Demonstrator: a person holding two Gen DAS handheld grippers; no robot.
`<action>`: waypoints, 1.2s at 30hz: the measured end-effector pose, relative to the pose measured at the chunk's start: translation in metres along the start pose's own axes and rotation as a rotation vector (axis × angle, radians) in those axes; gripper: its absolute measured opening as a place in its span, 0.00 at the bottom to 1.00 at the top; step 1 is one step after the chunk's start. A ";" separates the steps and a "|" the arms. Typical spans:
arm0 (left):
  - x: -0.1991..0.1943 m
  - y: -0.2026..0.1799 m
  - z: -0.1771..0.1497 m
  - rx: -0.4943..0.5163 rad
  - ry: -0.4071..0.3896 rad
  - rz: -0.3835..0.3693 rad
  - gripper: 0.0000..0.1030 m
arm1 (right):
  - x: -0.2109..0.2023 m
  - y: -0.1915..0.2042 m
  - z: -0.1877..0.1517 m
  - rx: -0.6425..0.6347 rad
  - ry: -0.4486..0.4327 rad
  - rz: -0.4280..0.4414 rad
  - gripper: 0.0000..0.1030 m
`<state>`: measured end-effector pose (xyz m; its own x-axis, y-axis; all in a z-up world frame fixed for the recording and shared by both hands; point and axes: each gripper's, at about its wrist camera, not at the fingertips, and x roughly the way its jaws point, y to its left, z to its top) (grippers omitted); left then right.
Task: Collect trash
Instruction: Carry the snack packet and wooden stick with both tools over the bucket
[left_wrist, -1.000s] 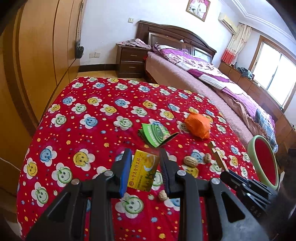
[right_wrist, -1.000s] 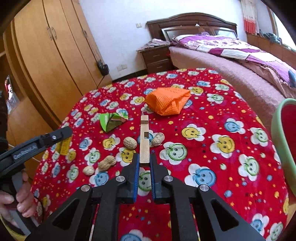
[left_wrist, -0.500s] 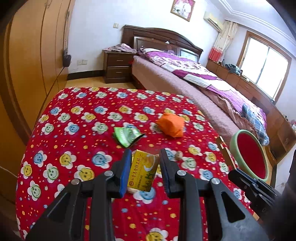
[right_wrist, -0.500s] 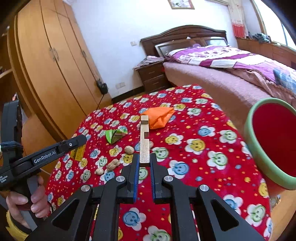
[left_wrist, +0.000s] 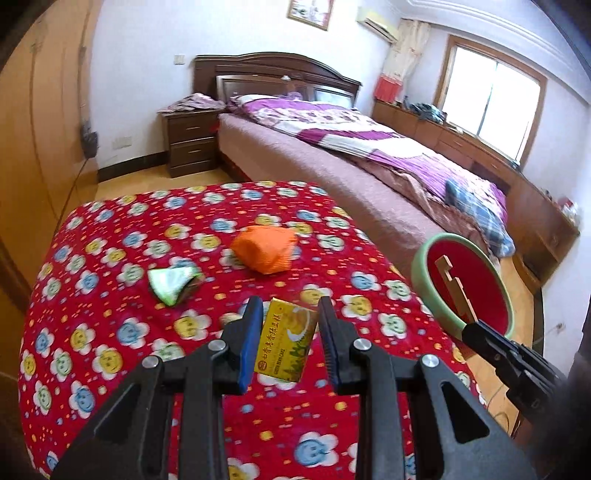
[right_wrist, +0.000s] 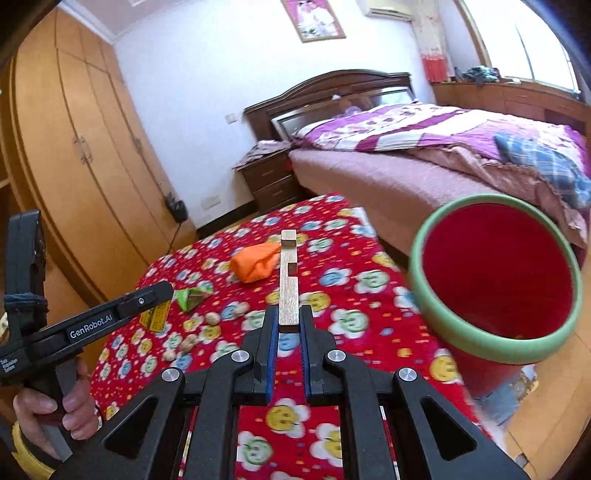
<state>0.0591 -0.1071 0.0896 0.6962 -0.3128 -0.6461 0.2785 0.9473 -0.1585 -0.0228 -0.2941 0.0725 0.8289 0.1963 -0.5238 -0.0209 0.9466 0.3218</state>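
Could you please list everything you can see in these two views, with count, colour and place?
Tablecloth: one, red with smiley flowers, over the table.
Bin: one, red with green rim, beside the table's right edge.
Orange bag: one, on the cloth.
Green wrapper: one, left of the bag.
Nuts: several, tan, near the wrapper.
Bed: one, purple bedding, behind.
Nightstand: one, dark brown.
Wardrobe: one, light brown, left wall.
Yellow packet: one, in left tongs.
Wooden stick: one, in right tongs.
Hand: one, gripping the left handle.
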 end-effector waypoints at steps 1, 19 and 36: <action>0.002 -0.006 0.001 0.012 0.002 -0.007 0.29 | -0.003 -0.005 0.001 0.008 -0.007 -0.009 0.10; 0.055 -0.111 0.017 0.185 0.067 -0.157 0.29 | -0.032 -0.100 0.004 0.178 -0.067 -0.195 0.10; 0.106 -0.185 0.009 0.296 0.144 -0.241 0.29 | -0.033 -0.176 -0.010 0.339 -0.050 -0.324 0.13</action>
<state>0.0872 -0.3160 0.0575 0.4933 -0.4908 -0.7182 0.6154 0.7804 -0.1107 -0.0522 -0.4643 0.0255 0.7886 -0.1158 -0.6039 0.4200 0.8187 0.3915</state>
